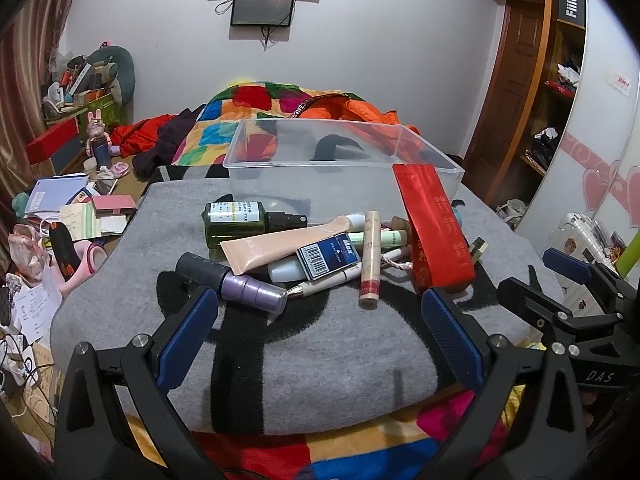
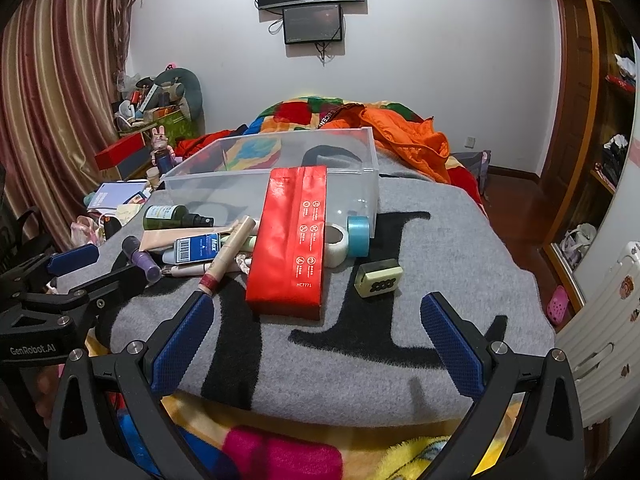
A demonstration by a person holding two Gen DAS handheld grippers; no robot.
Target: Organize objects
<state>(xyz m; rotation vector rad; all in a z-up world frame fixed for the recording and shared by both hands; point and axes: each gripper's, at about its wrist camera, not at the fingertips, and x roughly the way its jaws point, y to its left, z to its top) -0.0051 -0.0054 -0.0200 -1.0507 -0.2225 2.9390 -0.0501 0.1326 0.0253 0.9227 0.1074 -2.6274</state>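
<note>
A pile of cosmetics lies on a grey blanket (image 1: 320, 352) on the bed: a green spray bottle (image 1: 236, 224), a peach tube (image 1: 288, 244), a purple bottle (image 1: 248, 290), a blue barcoded box (image 1: 326, 258), a lipstick tube (image 1: 370, 260) and a red box (image 1: 434, 232). The red box (image 2: 294, 240), two tape rolls (image 2: 358, 236) and a small green case (image 2: 378, 278) show in the right wrist view. An empty clear plastic bin (image 1: 344, 168) stands behind the pile. My left gripper (image 1: 320, 308) and right gripper (image 2: 316, 312) are both open and empty, in front of the pile.
A colourful quilt and an orange jacket (image 2: 404, 136) lie behind the bin. The floor at the left holds cluttered books and boxes (image 1: 72, 208). A wardrobe (image 1: 560, 100) stands at the right. Screens hang on the far wall.
</note>
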